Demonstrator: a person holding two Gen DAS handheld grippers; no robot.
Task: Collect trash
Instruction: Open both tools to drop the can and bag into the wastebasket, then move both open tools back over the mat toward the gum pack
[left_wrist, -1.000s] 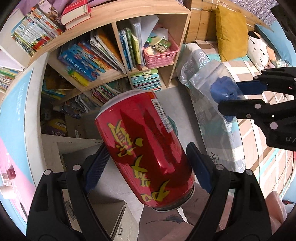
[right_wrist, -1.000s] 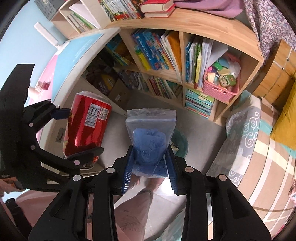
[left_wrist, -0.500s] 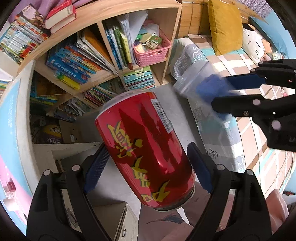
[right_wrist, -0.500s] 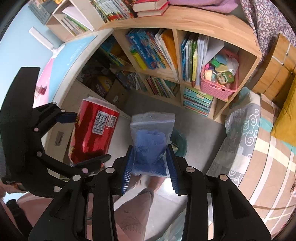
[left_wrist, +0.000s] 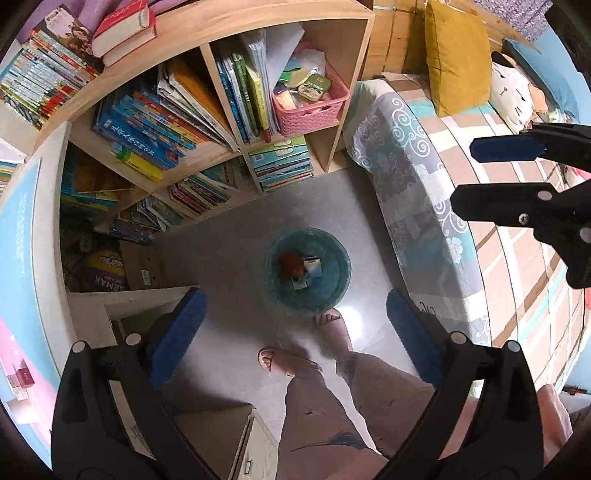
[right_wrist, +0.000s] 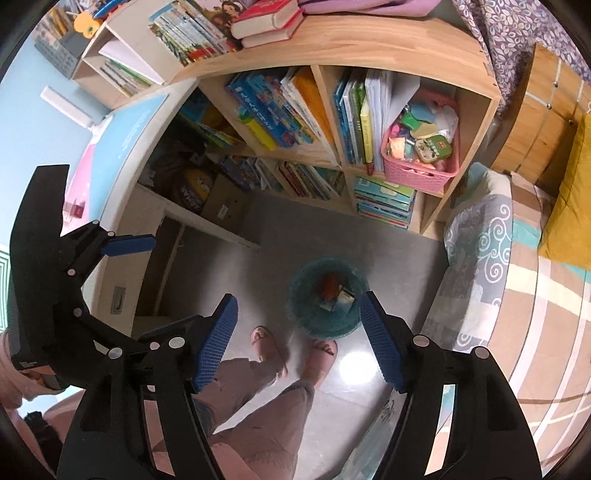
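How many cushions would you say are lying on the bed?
2: a mustard cushion at the headboard, and a white cat-face cushion beside it. More may be hidden beyond the frame.

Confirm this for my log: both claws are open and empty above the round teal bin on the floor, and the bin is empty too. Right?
Not quite. The round teal bin is not empty: the left wrist view shows a red item and a small light packet lying inside it. The rest holds: the left claw and right claw are both open and empty above it.
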